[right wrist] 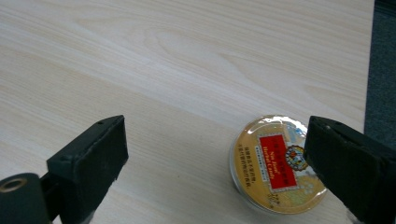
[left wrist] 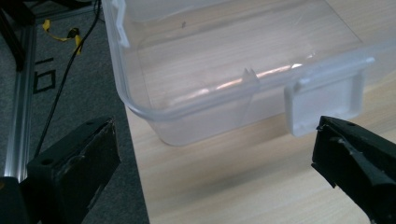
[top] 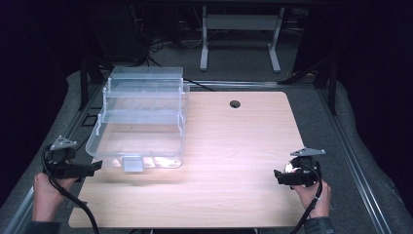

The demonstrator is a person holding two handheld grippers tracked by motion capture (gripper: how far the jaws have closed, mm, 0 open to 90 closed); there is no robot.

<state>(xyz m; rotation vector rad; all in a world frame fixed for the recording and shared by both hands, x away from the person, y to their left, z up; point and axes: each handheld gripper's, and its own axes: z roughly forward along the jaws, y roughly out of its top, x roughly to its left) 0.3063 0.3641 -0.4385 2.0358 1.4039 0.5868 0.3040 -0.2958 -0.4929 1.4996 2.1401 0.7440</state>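
Right gripper view: round gold tin, red label, writing too small.

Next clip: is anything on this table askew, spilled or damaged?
Nothing stands out. The clear plastic box sits open and level on the wooden table, empty inside. The round gold tin lies flat, lid on, near the table's edge. No spill or breakage shows.

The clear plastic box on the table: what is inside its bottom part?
Nothing shows inside the clear plastic box: through its floor only the wooden table is seen. The trays raised at its back cover the rear part.
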